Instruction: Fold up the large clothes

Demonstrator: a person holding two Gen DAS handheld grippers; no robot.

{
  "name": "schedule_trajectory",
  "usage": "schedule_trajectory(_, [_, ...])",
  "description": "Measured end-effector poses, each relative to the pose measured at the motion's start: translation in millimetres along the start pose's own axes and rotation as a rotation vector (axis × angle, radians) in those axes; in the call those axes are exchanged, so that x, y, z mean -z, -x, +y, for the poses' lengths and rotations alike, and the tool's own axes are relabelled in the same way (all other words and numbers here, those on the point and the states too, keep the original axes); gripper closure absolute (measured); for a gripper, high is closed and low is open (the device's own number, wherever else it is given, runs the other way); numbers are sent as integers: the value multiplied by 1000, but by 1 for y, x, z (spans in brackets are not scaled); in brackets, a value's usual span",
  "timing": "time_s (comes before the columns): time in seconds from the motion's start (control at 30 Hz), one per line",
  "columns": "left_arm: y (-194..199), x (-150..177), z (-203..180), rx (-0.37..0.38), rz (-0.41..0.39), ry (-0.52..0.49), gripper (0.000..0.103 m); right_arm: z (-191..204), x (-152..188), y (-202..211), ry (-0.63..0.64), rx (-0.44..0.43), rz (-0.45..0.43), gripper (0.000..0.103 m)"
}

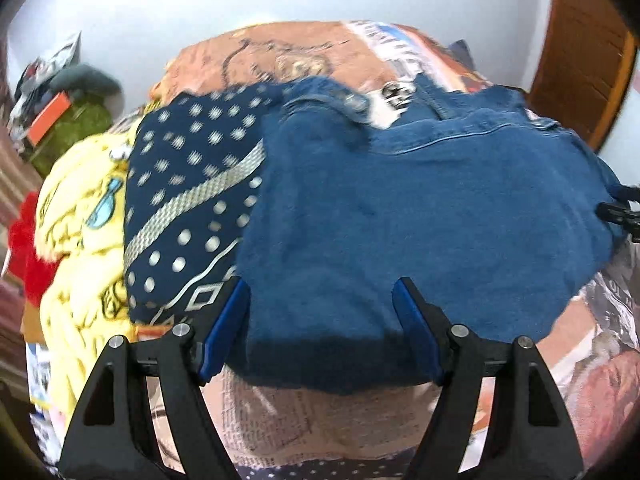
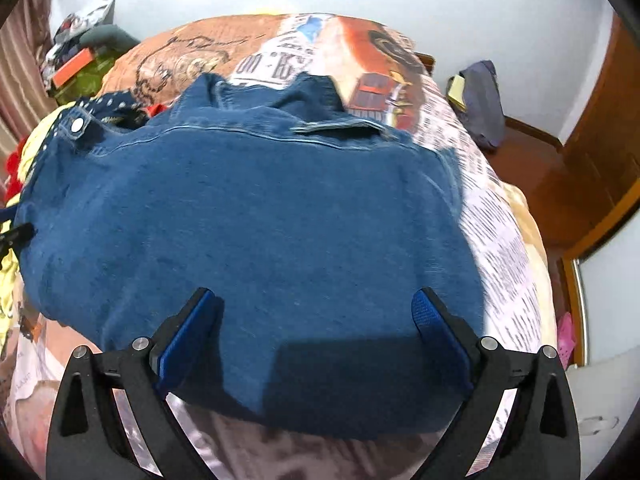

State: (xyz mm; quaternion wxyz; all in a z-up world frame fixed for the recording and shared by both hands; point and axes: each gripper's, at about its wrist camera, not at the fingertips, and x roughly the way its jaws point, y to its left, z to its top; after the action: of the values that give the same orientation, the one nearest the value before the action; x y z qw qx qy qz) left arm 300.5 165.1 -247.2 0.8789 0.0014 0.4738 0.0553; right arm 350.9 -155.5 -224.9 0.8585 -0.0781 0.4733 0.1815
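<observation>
A blue denim garment (image 1: pixel 420 208) lies folded and flat on the bed, its collar and a metal button at the far side. It also fills the right wrist view (image 2: pixel 256 216). My left gripper (image 1: pixel 322 292) is open above the garment's near left part, fingers spread, holding nothing. My right gripper (image 2: pixel 316 300) is open above the garment's near right part, also empty. The right gripper's tip shows at the far right edge of the left wrist view (image 1: pixel 620 212).
A navy polka-dot cloth (image 1: pixel 192 200) and a yellow cartoon-print cloth (image 1: pixel 80 224) lie left of the denim, with something red (image 1: pixel 28 248) beyond. The bed has a newspaper-print cover (image 2: pixel 504 240). Clutter (image 1: pixel 60 112) stands by the far-left wall; a wooden door (image 1: pixel 584 56) is at right.
</observation>
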Motion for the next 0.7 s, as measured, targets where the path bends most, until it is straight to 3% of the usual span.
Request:
schedule_trajectory(0.3, [13, 7, 32, 23, 23, 189, 28, 3, 6, 13, -4, 42, -7, 5])
schedule_trajectory(0.4, [31, 10, 40, 42, -11, 260, 28, 7, 3, 19, -36, -16, -24, 5])
schedule_trajectory(0.57, [47, 25, 53, 200, -42, 425, 14, 19, -11, 30, -75, -107, -68, 5])
schedule_trajectory(0.7, [17, 50, 48, 323, 56, 521, 14, 32, -17, 26, -104, -169, -70, 5])
